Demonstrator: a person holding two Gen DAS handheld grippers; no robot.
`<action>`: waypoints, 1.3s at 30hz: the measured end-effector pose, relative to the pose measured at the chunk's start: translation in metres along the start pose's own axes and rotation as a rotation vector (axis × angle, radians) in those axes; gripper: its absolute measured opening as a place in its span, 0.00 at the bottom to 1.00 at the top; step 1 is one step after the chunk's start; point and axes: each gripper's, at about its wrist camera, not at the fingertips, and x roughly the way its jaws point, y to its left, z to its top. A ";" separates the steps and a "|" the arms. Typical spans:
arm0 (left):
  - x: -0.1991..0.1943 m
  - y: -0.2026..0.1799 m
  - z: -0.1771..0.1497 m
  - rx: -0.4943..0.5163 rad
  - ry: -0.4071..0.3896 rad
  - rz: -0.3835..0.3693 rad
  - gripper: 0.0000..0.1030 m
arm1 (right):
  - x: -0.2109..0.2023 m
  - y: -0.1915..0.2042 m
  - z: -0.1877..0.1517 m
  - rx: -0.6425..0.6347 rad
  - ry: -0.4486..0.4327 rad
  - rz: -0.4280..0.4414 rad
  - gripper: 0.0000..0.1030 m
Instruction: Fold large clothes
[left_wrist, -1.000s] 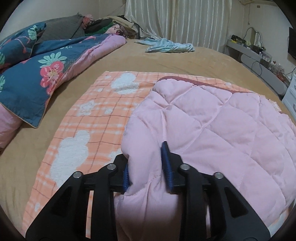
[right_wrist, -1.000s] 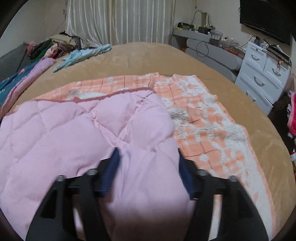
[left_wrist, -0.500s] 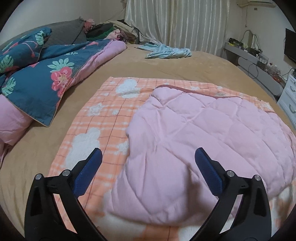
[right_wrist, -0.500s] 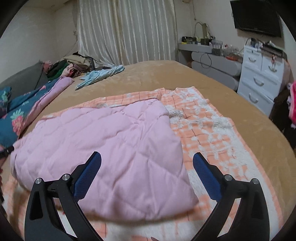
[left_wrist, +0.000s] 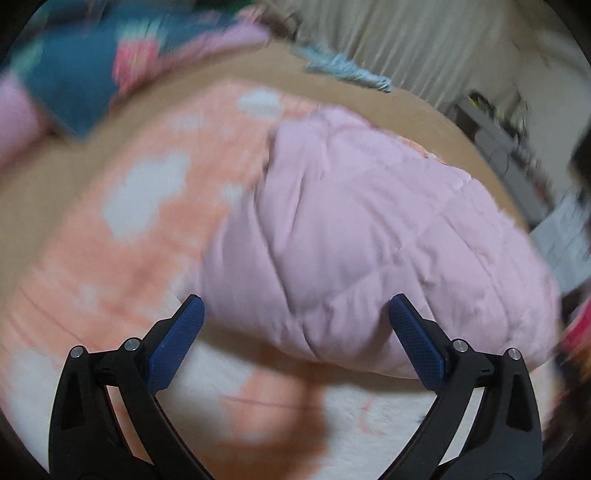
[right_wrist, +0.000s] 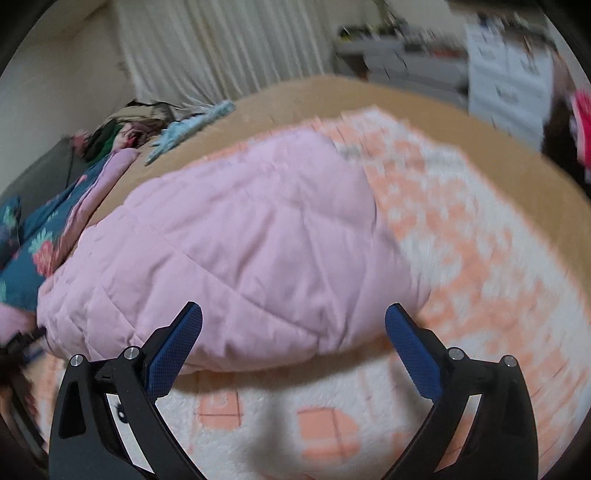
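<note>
Lying folded on the near half of the tan bed (left_wrist: 55, 177), the pink quilted padded garment (left_wrist: 369, 236) (right_wrist: 236, 251) rests on an orange-and-white checked fleece blanket with white cloud patches (left_wrist: 140, 206) (right_wrist: 461, 258), which is spread flat beneath it and shows on all near sides. Left gripper (left_wrist: 295, 314): black frame, blue textured pads, jaws spread wide, nothing between the pads; the garment's near rounded edge sits just beyond the fingertips, not touched. Right gripper (right_wrist: 293, 317): same build, jaws likewise spread wide and empty; the near edge of the garment lies just beyond and between the two tips, apart from both pads. Both views are motion-blurred, so quilting seams are faint. In the left wrist view the garment fills the centre and right, blanket to the left and near. In the right wrist view the garment fills the centre and left, blanket to the right and near. Far left on the bed: a dark blue floral quilt with pink lining (left_wrist: 74, 70) (right_wrist: 40, 236). Far centre: a light blue crumpled cloth (left_wrist: 347, 72) (right_wrist: 192, 125). Pale pleated curtains (left_wrist: 424, 40) (right_wrist: 221, 48) hang behind the bed. Far right: a white chest of drawers (right_wrist: 506, 88), blurred. A shadow falls on the blanket near each gripper.
</note>
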 end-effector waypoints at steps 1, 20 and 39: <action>0.007 0.007 -0.001 -0.062 0.020 -0.035 0.91 | 0.005 -0.003 -0.001 0.035 0.017 0.012 0.96; 0.062 0.000 0.006 -0.299 -0.006 -0.265 0.43 | 0.062 -0.016 0.005 0.238 0.032 0.325 0.51; -0.057 -0.050 -0.002 0.071 -0.146 -0.120 0.24 | -0.063 0.058 -0.013 -0.291 -0.201 0.161 0.29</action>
